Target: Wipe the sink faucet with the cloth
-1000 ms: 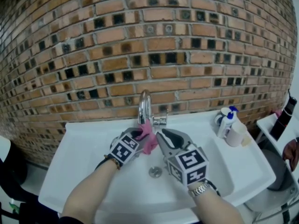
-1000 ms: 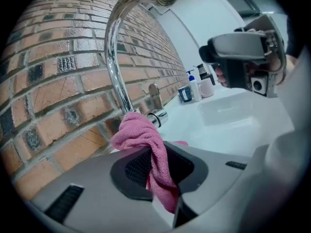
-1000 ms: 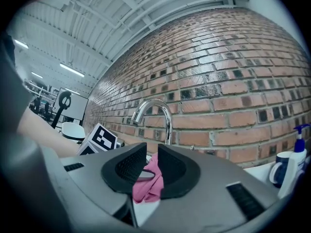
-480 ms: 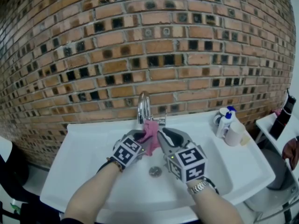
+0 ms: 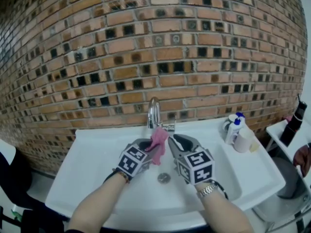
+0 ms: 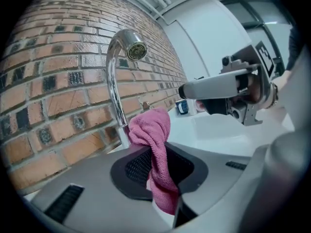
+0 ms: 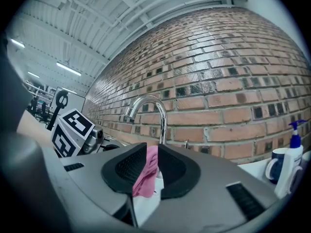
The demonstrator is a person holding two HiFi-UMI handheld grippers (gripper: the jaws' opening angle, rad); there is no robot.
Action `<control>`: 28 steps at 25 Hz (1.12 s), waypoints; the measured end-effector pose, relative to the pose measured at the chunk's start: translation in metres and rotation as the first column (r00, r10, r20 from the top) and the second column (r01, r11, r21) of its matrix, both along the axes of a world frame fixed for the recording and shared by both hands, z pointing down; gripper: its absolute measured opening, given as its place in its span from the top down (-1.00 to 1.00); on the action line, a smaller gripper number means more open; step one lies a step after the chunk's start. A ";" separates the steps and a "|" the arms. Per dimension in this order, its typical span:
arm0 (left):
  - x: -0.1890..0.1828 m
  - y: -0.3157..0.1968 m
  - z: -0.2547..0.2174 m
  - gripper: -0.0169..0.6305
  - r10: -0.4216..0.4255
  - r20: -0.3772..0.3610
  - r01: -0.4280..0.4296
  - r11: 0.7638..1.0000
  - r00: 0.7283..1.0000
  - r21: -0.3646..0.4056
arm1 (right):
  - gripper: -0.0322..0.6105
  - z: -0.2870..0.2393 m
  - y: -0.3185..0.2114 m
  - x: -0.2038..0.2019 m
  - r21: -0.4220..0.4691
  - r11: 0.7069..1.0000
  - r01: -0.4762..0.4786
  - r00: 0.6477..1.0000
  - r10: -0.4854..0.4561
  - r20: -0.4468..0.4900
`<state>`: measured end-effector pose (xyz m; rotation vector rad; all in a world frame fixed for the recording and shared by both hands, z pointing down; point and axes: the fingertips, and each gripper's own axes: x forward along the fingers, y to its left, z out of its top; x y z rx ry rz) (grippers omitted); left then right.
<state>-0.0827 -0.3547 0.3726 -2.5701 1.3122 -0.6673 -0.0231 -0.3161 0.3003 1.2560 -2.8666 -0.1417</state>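
Brick wall (image 5: 146,57) in red and dark blocks filled the background, with one white sink (image 5: 82,154) below it and one drain (image 5: 164,177) in the basin. One curved chrome faucet (image 5: 154,111) rose at the back rim, its spout arching over to a round nozzle. One cloth (image 5: 158,139) was in play: pink, looped terry, bunched into a twisted fold. It hung just in front of the faucet's lower stem, so in the head view the base of the faucet was hidden behind it.

Two grippers worked over the basin. The left gripper (image 6: 156,152) had its pads clamped on the cloth, whose top stuck up past the fingertips while a tail hung below them. The right gripper (image 7: 154,160) sat just beside it, its jaws a narrow gap apart and gripping nothing; the cloth showed only through that gap, beyond the pads.

Three items stood at the sink's right corner: a blue-topped bottle (image 5: 235,126), a mug (image 5: 227,122) and a white container (image 5: 244,140). Both forearms were cut off at the bottom edge.
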 end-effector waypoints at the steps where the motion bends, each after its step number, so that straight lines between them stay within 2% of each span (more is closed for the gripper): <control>1: -0.001 -0.002 -0.001 0.73 -0.005 -0.004 0.005 1.000 1.000 0.000 | 0.63 0.001 -0.001 0.001 -0.004 1.000 -0.004 1.000 0.004 0.003; 7: -0.007 -0.023 -0.007 0.73 -0.032 -0.027 0.032 0.999 0.999 -0.012 | 0.63 0.001 -0.001 0.005 -0.010 1.000 -0.008 1.000 0.009 0.016; 9: -0.008 -0.025 -0.013 0.73 -0.029 -0.036 0.029 1.000 0.999 0.006 | 0.63 0.000 -0.002 0.005 -0.011 1.000 -0.006 1.000 0.007 0.019; 12: -0.011 -0.015 -0.024 0.73 -0.022 0.009 0.021 0.996 1.000 0.086 | 0.63 -0.003 -0.002 0.004 -0.015 1.000 0.003 1.000 -0.003 0.028; 16: -0.008 0.000 -0.039 0.73 -0.006 0.067 -0.009 0.975 0.998 0.223 | 0.63 -0.006 0.004 -0.001 0.002 1.000 0.016 1.000 -0.016 0.013; 20: -0.015 0.009 -0.061 0.73 -0.043 0.038 0.027 0.937 0.998 0.347 | 0.63 -0.005 0.003 -0.001 -0.002 1.000 0.012 1.000 -0.012 0.009; 23: -0.017 0.016 -0.082 0.73 -0.052 0.018 0.039 0.895 0.998 0.444 | 0.63 -0.003 0.002 -0.001 -0.009 1.000 0.012 1.000 -0.012 0.008; 25: -0.017 0.018 -0.092 0.73 -0.065 0.048 0.032 0.864 0.997 0.503 | 0.63 -0.003 0.003 -0.001 -0.009 1.000 0.013 1.000 -0.013 0.005; 28: -0.019 0.017 -0.096 0.73 -0.104 0.139 0.004 0.814 0.985 0.581 | 0.63 -0.003 0.003 -0.002 -0.009 1.000 0.013 1.000 -0.013 0.004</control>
